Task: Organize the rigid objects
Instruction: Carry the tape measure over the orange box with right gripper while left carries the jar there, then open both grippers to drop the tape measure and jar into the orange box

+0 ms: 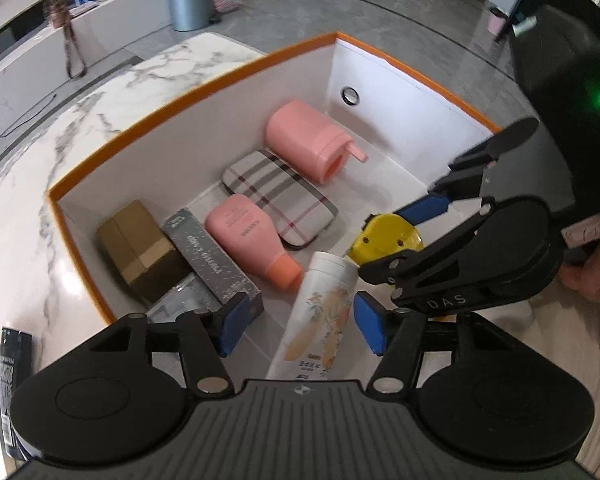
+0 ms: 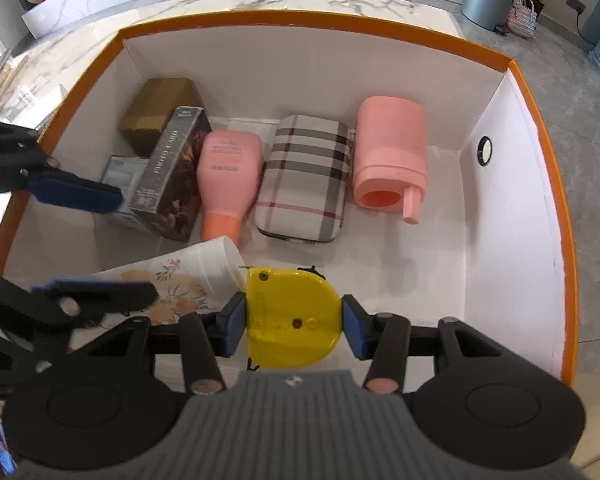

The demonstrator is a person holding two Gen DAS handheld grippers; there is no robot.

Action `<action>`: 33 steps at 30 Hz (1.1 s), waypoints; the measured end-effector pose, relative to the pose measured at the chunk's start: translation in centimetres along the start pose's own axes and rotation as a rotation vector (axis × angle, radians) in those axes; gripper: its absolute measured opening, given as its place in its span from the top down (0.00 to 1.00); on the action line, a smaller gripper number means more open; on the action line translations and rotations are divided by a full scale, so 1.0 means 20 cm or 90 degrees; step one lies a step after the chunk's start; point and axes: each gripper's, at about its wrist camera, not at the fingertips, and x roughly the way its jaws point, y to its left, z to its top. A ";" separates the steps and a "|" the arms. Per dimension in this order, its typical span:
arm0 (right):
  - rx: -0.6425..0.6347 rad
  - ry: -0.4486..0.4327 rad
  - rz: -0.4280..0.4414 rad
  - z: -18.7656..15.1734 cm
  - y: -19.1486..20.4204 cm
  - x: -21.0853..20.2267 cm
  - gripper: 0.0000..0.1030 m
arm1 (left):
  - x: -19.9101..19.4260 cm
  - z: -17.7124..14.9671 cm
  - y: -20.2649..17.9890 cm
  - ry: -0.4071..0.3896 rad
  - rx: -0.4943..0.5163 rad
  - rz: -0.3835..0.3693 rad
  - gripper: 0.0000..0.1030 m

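The yellow tape measure [image 2: 292,320] is clamped between the right gripper [image 2: 294,326] fingers, low inside the orange-rimmed box [image 2: 540,92] near its front edge, touching the white floral tube [image 2: 188,276]. The left gripper [image 1: 300,326] holds its fingers apart around that tube, not touching it. Along the back wall lie a pink bottle [image 2: 228,176], plaid case [image 2: 304,180] and pink cup [image 2: 392,152]

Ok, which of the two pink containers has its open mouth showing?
The wider pink cup beside the box's right wall; its mouth gapes open, while the pink bottle wears an orange cap.
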 end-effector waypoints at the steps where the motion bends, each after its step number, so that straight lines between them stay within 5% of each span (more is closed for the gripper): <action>1: -0.003 0.001 -0.007 0.00 0.00 0.00 0.51 | 0.00 0.00 0.01 -0.004 -0.006 0.003 0.31; 7: -0.023 0.005 -0.060 0.01 0.00 0.02 0.51 | -0.03 -0.01 0.04 -0.014 -0.029 0.019 0.30; 21: 0.000 0.021 -0.041 0.01 -0.02 0.03 0.49 | -0.03 -0.03 0.07 -0.013 -0.059 0.031 0.30; 33: -0.019 -0.081 -0.054 0.02 0.06 -0.18 0.42 | -0.14 -0.04 0.07 -0.059 -0.077 0.029 0.30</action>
